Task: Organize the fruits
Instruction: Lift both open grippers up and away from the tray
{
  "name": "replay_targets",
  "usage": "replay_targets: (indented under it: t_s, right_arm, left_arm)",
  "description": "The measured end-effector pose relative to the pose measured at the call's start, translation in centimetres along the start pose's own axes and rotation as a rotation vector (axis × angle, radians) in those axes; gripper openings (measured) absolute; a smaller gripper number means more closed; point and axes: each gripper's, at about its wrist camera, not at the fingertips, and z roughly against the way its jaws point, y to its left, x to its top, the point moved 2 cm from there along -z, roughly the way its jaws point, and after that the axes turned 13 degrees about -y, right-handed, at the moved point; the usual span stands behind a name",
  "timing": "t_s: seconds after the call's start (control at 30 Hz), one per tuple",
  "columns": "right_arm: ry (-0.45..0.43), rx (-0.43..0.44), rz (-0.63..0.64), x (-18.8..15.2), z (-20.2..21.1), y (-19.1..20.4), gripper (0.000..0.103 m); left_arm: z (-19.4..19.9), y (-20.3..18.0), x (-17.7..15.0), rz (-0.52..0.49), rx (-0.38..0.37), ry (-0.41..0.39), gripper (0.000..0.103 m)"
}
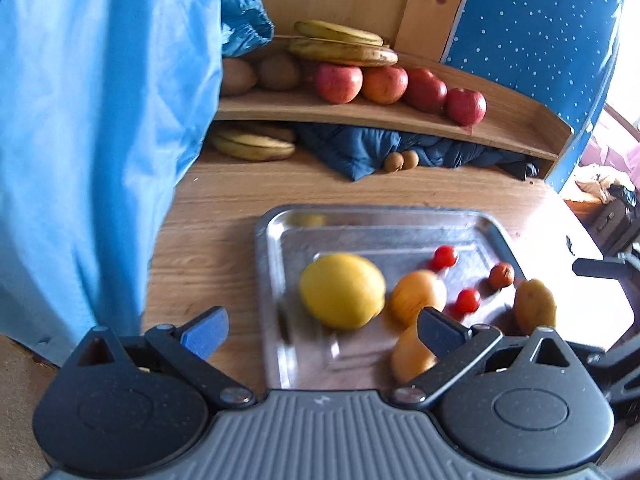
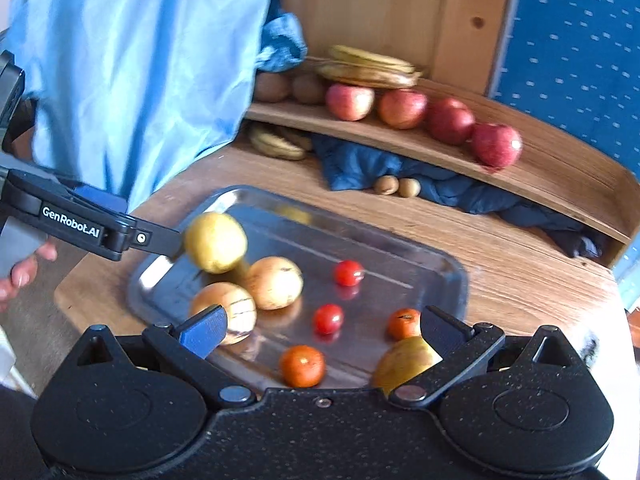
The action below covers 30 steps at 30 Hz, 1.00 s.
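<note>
A steel tray (image 1: 272,264) (image 2: 440,276) lies on the wooden table and holds the loose fruit. A yellow lemon (image 1: 342,290) (image 2: 216,242) sits near its left side, just ahead of my left gripper (image 1: 322,330), which is open and wide; in the right wrist view one of its black fingers (image 2: 160,240) reaches the lemon. Two orange-yellow fruits (image 1: 418,294) (image 2: 274,282), two cherry tomatoes (image 2: 349,273), a tangerine (image 2: 302,366) and a yellow-green fruit (image 2: 406,360) also lie in the tray. My right gripper (image 2: 322,330) hovers open over the tray's near edge, holding nothing.
A curved wooden shelf (image 1: 360,114) behind the tray carries red apples (image 1: 339,82), bananas (image 1: 344,52) and kiwis (image 1: 278,72). Beneath it lie more bananas (image 1: 252,146), a dark blue cloth (image 1: 360,152) and two small brown fruits (image 1: 401,159). Light blue fabric (image 1: 100,120) hangs at the left.
</note>
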Motion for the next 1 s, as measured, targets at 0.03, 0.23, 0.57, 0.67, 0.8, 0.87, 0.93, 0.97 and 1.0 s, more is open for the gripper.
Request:
replay_targets:
  t_s: [0.03,0.23,0.57,0.67,0.8,0.87,0.93,0.97,1.0]
  right_arm:
    - [0.005,0.009,0.006,-0.1,0.0,0.3,0.102]
    - [0.056,0.049,0.055,-0.7,0.0,1.5,0.102]
    - [0.166,0.009,0.129,-2.0,0.7,1.9,0.102]
    - [0.168,-0.021,0.133,-2.1,0.8,1.5,0.102]
    - [0.129,-0.046,0.136,-1.5,1.0,1.2,0.102]
    - [0.114,-0.051,0.137,-1.3,1.1,1.1,0.102]
    - [0.101,-0.052,0.139,-1.1,1.1,1.0,0.102]
    - [0.096,-0.052,0.139,-1.1,1.1,0.8,0.102]
    - [0.093,-0.054,0.138,-1.0,1.1,0.7,0.102]
  left_arm:
    - [0.3,0.4,-0.3,-0.010,-0.006,0.003,0.103]
    - [2.0,1.8,-1.8,-0.079,-0.052,0.039,0.103]
    - [3.5,1.6,-4.1,-0.176,-0.126,0.077,0.103]
    - [3.5,1.3,-4.5,-0.167,-0.134,0.081,0.103]
    - [3.3,0.8,-4.3,-0.144,-0.144,0.073,0.103]
    - [3.2,0.5,-4.1,-0.140,-0.144,0.067,0.103]
    - [3.1,0.3,-3.7,-0.138,-0.148,0.061,0.103]
    - [3.0,0.2,-3.5,-0.137,-0.149,0.058,0.103]
    - [2.9,0.0,-3.3,-0.136,-0.149,0.054,0.103]
